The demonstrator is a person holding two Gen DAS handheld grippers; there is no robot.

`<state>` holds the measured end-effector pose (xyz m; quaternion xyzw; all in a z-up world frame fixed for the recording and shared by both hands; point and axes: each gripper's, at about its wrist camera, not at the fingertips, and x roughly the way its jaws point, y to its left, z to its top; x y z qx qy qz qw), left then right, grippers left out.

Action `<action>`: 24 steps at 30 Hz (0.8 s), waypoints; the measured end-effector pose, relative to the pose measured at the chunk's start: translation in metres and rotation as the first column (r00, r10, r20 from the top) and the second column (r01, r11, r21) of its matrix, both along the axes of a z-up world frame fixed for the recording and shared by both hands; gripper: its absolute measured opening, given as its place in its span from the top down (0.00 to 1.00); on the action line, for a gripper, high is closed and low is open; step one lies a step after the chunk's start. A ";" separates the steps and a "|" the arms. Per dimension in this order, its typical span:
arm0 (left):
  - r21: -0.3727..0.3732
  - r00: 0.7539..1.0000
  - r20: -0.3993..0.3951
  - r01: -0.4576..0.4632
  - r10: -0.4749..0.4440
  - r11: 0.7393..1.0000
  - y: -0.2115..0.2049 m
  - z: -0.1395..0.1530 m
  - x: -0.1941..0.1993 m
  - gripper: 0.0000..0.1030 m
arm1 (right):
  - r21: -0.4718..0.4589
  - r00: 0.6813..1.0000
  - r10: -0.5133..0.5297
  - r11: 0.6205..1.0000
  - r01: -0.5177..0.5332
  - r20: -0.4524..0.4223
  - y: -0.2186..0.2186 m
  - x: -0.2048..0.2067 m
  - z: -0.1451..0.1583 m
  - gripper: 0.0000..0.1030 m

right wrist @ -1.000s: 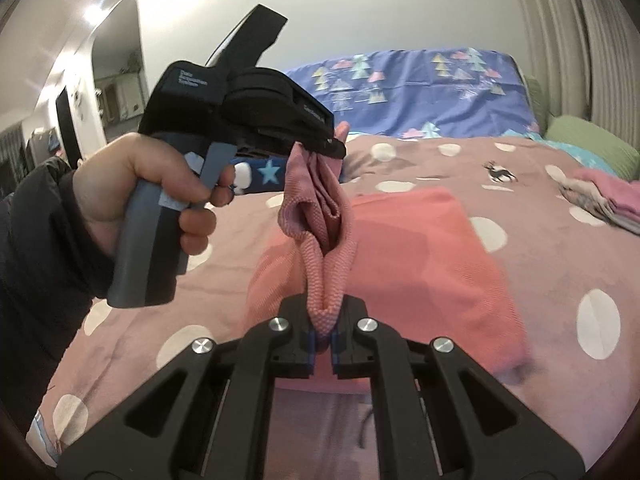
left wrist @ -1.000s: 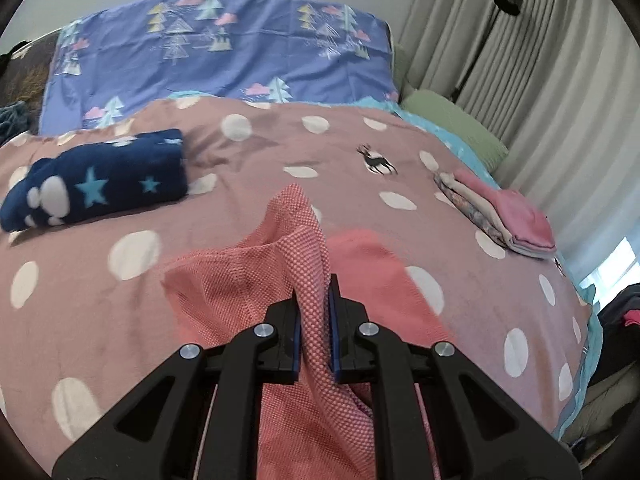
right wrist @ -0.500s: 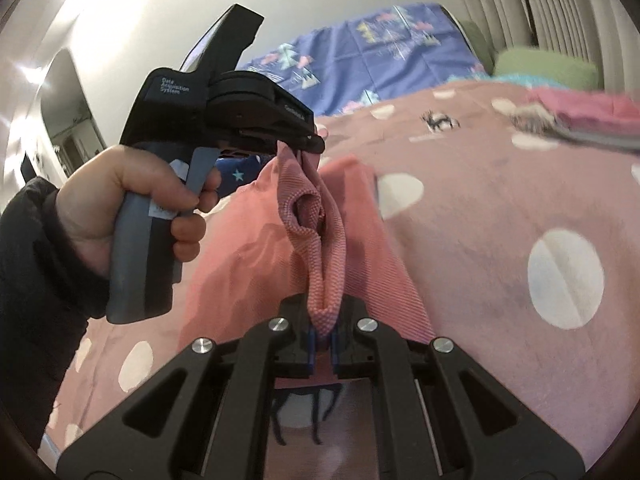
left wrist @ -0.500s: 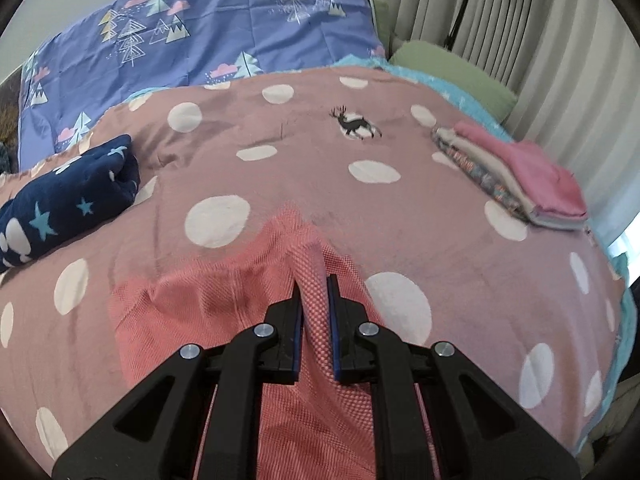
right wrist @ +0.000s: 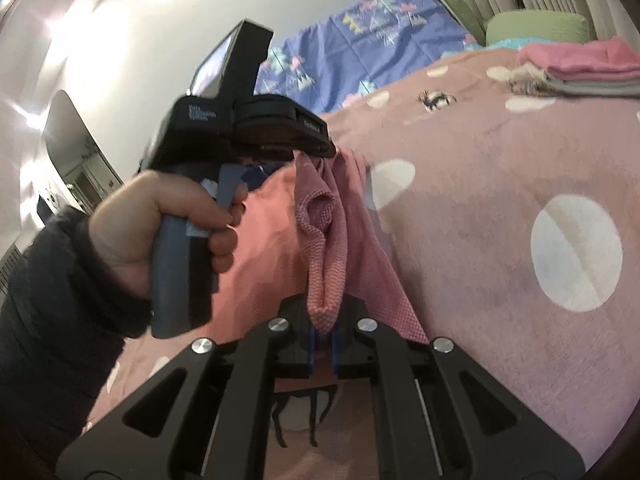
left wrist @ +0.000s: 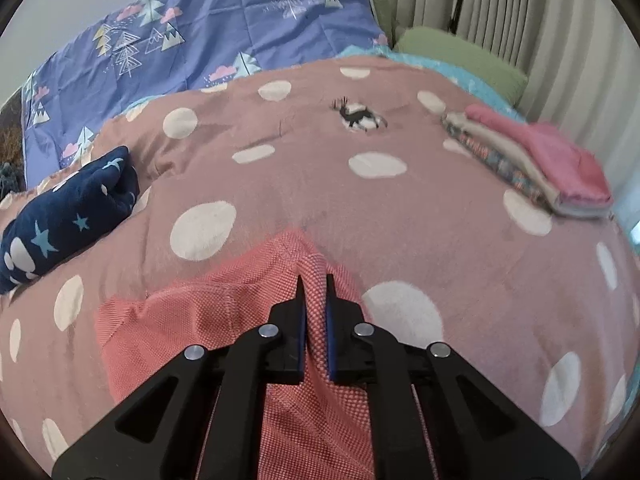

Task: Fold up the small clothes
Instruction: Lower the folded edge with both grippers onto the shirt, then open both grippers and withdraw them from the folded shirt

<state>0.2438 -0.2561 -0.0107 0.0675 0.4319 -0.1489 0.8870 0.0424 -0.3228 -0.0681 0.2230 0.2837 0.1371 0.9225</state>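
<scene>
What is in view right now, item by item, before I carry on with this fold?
cloth: one, coral pink, partly on the blanket, an edge pinched by both grippers
blanket: one, dusty pink with white dots, covers the bed
folded stack: one pile, bright pink on top, far right of the blanket
bundle: one, navy with stars, left side of the blanket
quilt: one, purple-blue with trees, at the head of the bed
pillow: one, green, beside the curtains
curtains: beige, right of the bed
left gripper: black, shut on the cloth
right gripper: black, shut on the cloth
left hand: grips the left gripper's handle
</scene>
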 end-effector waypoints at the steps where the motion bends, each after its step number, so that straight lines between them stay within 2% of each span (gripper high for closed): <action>1: -0.005 1.000 0.003 0.007 -0.007 1.000 -0.001 0.001 -0.001 0.93 | -0.009 1.000 -0.001 1.000 0.001 -0.004 0.000 0.002 -0.001 0.95; 2: -0.003 1.000 0.001 0.014 -0.014 1.000 -0.003 0.001 -0.001 0.92 | -0.016 1.000 -0.004 1.000 0.003 -0.025 0.000 0.005 -0.005 0.95; 4: 0.005 0.998 -0.042 0.043 -0.043 0.999 -0.007 -0.006 0.000 0.82 | 0.025 0.995 -0.003 1.000 0.006 -0.099 -0.009 0.017 -0.020 0.94; 5: 0.010 0.997 -0.064 0.044 -0.044 0.999 -0.006 -0.008 -0.001 0.61 | 0.069 0.991 0.005 0.998 0.004 -0.134 -0.014 0.021 -0.028 0.94; 6: 0.014 0.998 -0.058 0.039 -0.038 0.999 -0.003 -0.007 -0.005 0.50 | 0.107 0.989 0.014 0.994 0.002 -0.150 -0.019 0.023 -0.033 0.94; 8: 0.012 0.999 -0.019 0.032 -0.032 0.999 0.005 0.000 -0.018 0.46 | 0.165 0.987 0.031 0.986 -0.005 -0.158 -0.026 0.024 -0.038 0.94; 9: -0.005 1.000 -0.002 0.030 -0.030 1.000 0.014 0.006 -0.030 0.38 | 0.181 0.987 0.036 0.983 -0.008 -0.155 -0.028 0.024 -0.039 0.94; 11: -0.028 0.999 0.034 0.032 -0.031 0.999 0.032 0.017 -0.055 0.33 | 0.191 0.988 0.040 0.981 -0.010 -0.150 -0.030 0.024 -0.040 0.94; 15: -0.008 0.994 0.102 0.037 -0.036 0.999 0.069 0.021 -0.116 0.25 | 0.237 0.987 0.052 0.971 -0.015 -0.150 -0.034 0.026 -0.044 0.94; 21: 0.009 0.997 0.059 0.040 -0.041 0.999 0.117 -0.013 -0.200 0.24 | 0.287 0.987 0.063 0.958 -0.018 -0.147 -0.038 0.028 -0.045 0.94; 24: 0.067 0.996 0.050 0.069 -0.073 0.995 0.117 -0.032 -0.227 0.24 | 0.322 0.989 0.071 0.946 -0.025 -0.131 -0.040 0.029 -0.045 0.92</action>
